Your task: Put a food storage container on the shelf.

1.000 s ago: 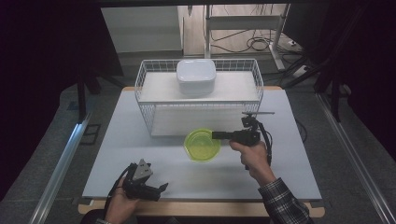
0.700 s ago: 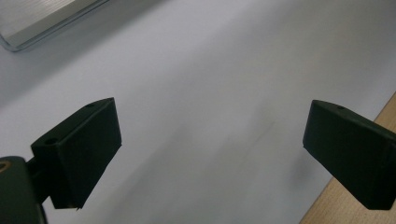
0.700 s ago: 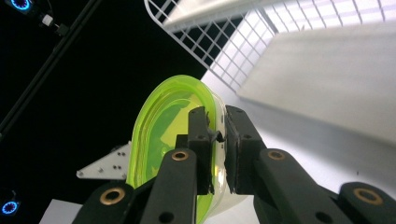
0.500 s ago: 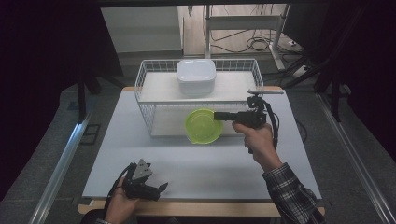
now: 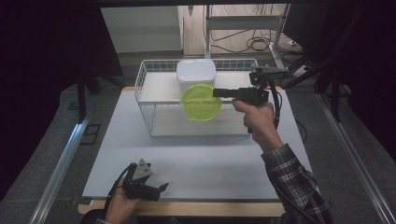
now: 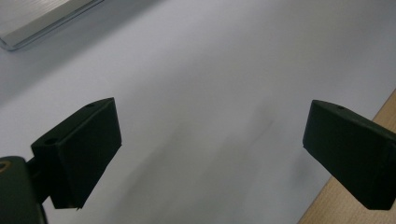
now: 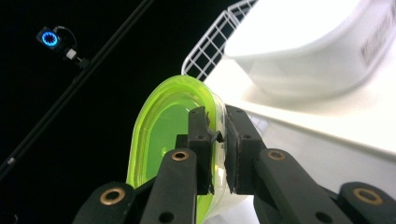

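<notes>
Translucent green bowl [image 5: 201,102] pinched in right claw [image 5: 218,92]; white wire basket [image 5: 149,100] below.

table [image 5: 196,154]: white top | metal shelving [image 5: 243,28], cables [image 5: 254,44]: floor behind

Seen along the right claw [image 7: 218,140], rising from 6 o'clock: two black jaws, brass-coloured pivot pins on the linkages below. Clamped on the rim of a translucent lime-green bowl [image 7: 159,130], one jaw on each side of the wall. Bowl tipped on edge, spreading toward 9 o'clock, hollow side facing 9 o'clock. At 1 to 2 o'clock, a white lidded container [image 7: 303,46] on a white surface. Behind it, at 12 o'clock, the corner of a white wire basket [image 7: 210,44]. Darkness at 9 to 11 o'clock, crossed by a slanting black pole [image 7: 77,88]; at 10 o'clock, a small glowing blue ring light [image 7: 49,38].
</notes>
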Demonstrator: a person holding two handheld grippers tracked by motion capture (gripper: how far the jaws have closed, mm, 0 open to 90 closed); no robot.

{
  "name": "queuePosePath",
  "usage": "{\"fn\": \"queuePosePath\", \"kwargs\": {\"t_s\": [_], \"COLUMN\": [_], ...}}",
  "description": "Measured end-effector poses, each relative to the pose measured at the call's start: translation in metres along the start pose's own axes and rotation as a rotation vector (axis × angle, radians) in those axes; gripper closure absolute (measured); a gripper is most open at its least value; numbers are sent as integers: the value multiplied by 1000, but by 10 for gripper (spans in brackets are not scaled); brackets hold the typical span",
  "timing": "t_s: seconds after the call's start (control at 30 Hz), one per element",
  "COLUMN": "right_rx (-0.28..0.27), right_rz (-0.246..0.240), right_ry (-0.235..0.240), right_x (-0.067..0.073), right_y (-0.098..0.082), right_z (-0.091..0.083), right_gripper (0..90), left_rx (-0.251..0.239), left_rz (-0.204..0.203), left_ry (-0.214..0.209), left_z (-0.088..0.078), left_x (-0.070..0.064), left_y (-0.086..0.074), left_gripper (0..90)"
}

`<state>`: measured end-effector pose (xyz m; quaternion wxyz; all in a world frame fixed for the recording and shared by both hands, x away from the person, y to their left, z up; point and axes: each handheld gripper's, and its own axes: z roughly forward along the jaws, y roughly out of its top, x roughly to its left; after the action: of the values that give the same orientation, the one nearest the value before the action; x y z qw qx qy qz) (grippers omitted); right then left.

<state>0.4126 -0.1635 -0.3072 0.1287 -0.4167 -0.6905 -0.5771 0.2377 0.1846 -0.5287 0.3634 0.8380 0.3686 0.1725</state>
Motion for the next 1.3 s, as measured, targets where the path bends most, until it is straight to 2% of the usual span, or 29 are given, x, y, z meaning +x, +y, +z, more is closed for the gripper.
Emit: {"fn": "queuePosePath", "kwargs": {"t_s": [0.23,0.33,0.47,0.73,0.93,1.2,1.3], "right_rx": [-53,-71,-99,-158,-166,-177,-173], "right_rz": [14,1,-11,5,21,59,40], "right_ry": [-10,-27,-73,-157,-203,-222,-249], "right_x": [9,13,17,11,5,-4,-3], "right_y": [30,42,57,82,92,98,99], "right_z": [1,3,9,24,38,49,52], "right_gripper": [818,818,817,816,816,811,791], "left_rx": [-1,0,-1,0,0,3,5], "left_rz": [-5,-7,-2,-5,-1,3,7], "left_ry": [-4,-8,-8,-17,-21,-27,-26], "left_z": [0,0,0,0,1,1,1], "left_x": [0,0,0,0,0,-1,-1], "left_y": [0,0,0,0,-1,0,0], "left_gripper": [42,43,43,43,43,43,44]}}
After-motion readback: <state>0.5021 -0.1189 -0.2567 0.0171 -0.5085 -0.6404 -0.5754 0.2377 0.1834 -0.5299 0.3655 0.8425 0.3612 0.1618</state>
